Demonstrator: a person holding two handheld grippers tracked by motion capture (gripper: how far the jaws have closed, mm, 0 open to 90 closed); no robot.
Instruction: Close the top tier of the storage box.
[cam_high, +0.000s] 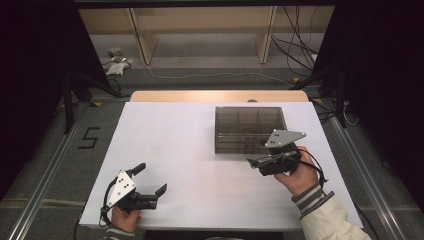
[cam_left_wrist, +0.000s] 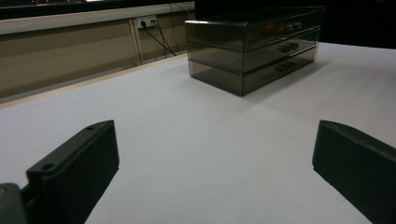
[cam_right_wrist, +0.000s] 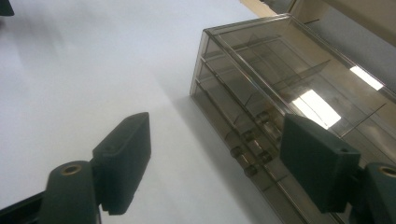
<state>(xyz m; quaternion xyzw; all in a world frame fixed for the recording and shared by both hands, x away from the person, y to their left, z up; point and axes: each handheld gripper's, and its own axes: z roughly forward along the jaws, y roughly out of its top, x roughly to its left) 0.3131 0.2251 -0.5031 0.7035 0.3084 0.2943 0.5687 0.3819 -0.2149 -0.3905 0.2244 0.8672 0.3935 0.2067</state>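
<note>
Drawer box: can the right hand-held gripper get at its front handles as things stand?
Probably yes. The right hand-held gripper hangs open just before the drawer box, drawers shut, handles facing it, with nothing between.

The table (cam_high: 200, 150) has a flat white top, and a strip of light wood shows along its far edge. On it stands one smoky, see-through box of drawers (cam_high: 247, 125), toward the far right part of the top; it has three drawers, one above the other, each with small knobs on the front, and all three are pushed in. The rest of the white top is bare, and the table itself stands on a grey floor (cam_high: 95, 125) with a metal rail along each side.
</note>
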